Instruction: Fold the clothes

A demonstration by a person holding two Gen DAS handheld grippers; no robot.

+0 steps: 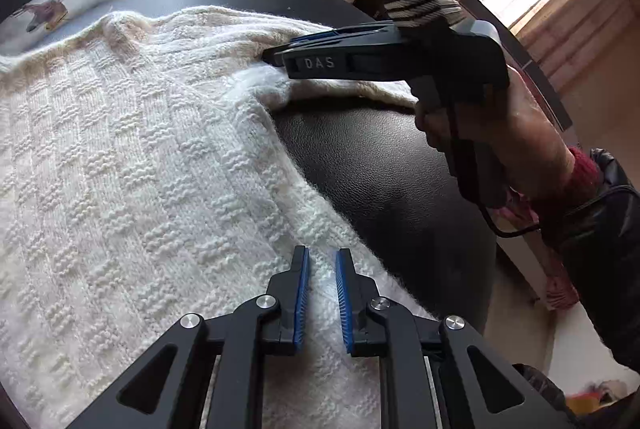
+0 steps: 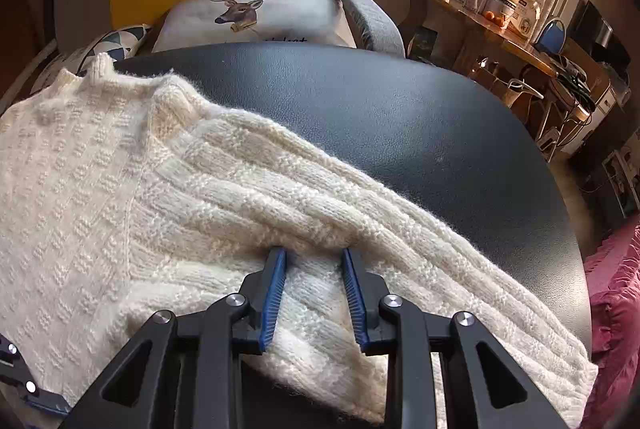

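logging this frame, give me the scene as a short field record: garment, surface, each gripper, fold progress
garment: cream knit sweater, spread flat, collar at the far edge
sleeve: laid out sideways over the table, not yet folded in
surface: dark round table
left gripper: jaws a little apart, over the sweater's side edge, not clamped
right gripper: open, jaws either side of the sleeve near the armpit
background: deer cushion on a chair behind the table
fold progress: no fold visible yet
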